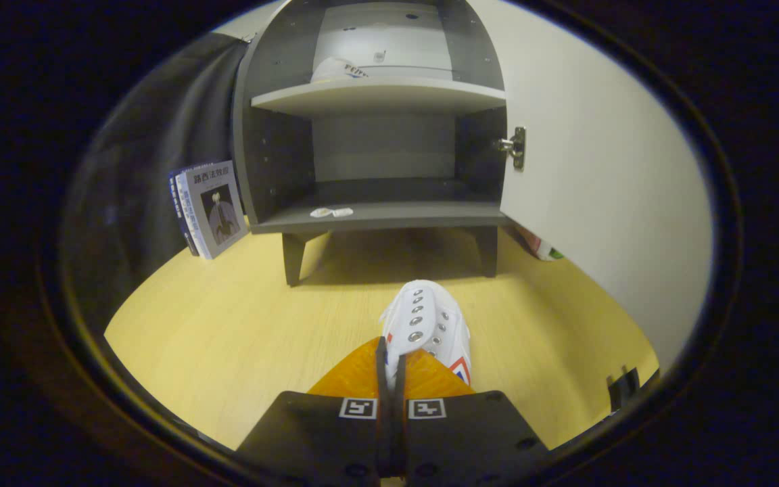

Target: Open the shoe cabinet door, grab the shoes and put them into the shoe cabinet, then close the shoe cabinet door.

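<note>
Your camera rides on the tongs (pixel 390 365), low over the wooden floor (pixel 227 338), facing the open shoe cabinet (pixel 376 135) straight ahead, near enough to see both shelves.

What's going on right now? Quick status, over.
Gripper shut on white shoe, shoe held low over floor. Cabinet door open, lower shelf ahead. Path looks free.

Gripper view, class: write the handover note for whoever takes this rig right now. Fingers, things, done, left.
Gripper: fingers closed on the white shoe, pinching its edge; the shoe points at the shoe cabinet.
Cabinet door: open, swung right.
Another white shoe sits on the upper shelf.
Done: door opened, one shoe stored.
Left: put this shoe inside, close the door.
</note>
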Action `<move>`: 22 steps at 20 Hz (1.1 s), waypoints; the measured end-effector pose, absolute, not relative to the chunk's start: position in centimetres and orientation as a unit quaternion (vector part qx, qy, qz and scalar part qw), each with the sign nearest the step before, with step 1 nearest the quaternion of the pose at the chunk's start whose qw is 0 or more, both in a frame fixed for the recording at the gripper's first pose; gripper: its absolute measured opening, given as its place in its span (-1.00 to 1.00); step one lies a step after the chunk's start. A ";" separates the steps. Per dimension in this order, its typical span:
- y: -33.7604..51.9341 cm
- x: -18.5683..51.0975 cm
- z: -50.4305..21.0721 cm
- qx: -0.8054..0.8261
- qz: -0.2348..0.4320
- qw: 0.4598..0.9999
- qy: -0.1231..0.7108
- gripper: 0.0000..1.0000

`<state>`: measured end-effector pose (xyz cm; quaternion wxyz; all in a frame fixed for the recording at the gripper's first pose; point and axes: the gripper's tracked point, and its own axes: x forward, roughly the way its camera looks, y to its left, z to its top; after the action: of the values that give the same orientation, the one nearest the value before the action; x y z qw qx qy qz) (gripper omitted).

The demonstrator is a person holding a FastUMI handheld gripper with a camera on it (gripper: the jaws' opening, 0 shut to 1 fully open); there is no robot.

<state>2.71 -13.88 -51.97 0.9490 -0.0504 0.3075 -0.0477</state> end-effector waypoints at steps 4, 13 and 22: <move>-13.5 4.9 -46.8 -0.048 -0.054 0.959 0.274 -0.95; -12.3 9.7 -32.1 -0.058 -0.075 0.982 0.161 -0.95; -10.4 14.9 -21.8 -0.078 -0.087 0.990 0.079 -0.95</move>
<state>14.93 -10.38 -21.84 0.9901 -0.0776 0.0785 -0.0869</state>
